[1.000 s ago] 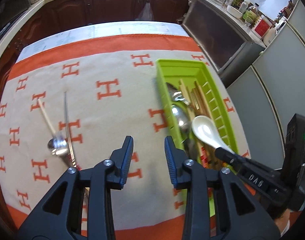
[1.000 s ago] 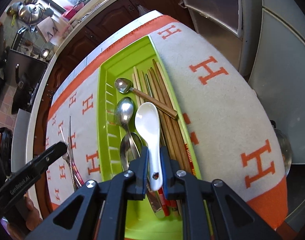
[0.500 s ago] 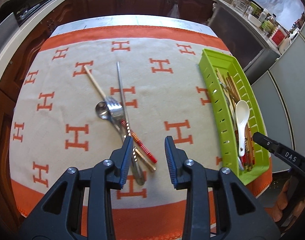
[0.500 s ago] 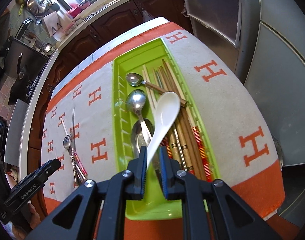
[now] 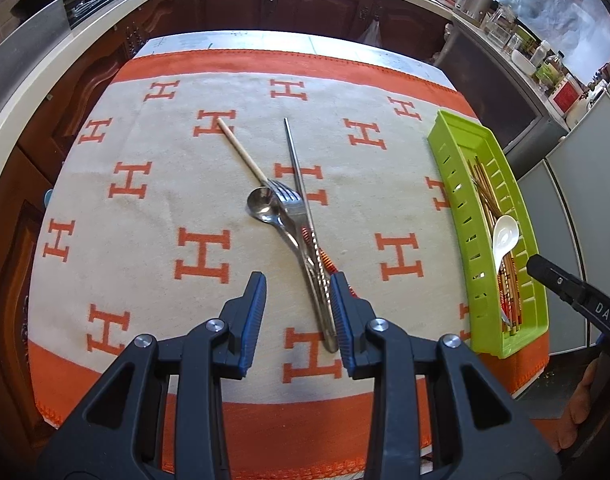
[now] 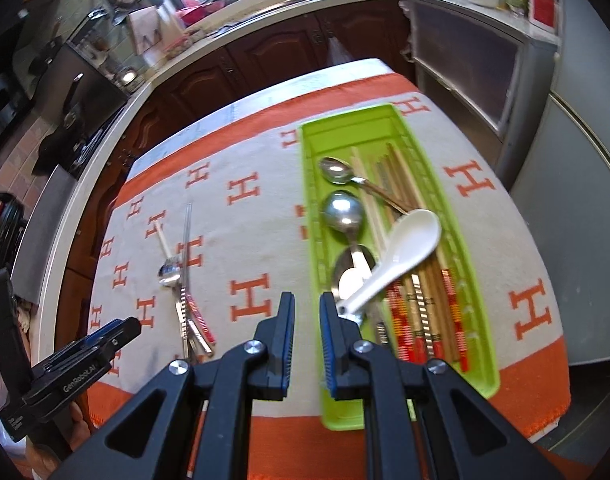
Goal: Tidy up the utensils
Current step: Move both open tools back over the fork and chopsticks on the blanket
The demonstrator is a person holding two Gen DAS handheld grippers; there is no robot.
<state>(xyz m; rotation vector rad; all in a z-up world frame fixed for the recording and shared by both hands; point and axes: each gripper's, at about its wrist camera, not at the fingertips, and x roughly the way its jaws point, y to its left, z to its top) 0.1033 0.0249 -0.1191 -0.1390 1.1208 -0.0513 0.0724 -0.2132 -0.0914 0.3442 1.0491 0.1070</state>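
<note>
Utensils [image 5: 301, 236] on H-patterned cloth [image 5: 153, 208]

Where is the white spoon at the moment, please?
In the right wrist view, the white spoon lies in the green tray, across the chopsticks.

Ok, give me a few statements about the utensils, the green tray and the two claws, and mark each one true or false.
1. The white spoon lies in the green tray. True.
2. The left claw grips a fork. False: it is open and empty; the fork lies on the cloth.
3. A pile of utensils remains on the patterned cloth. True.
4. The green tray is empty. False: it holds spoons and chopsticks.
5. The right claw holds the white spoon. False: nothing is between its jaws.
</note>
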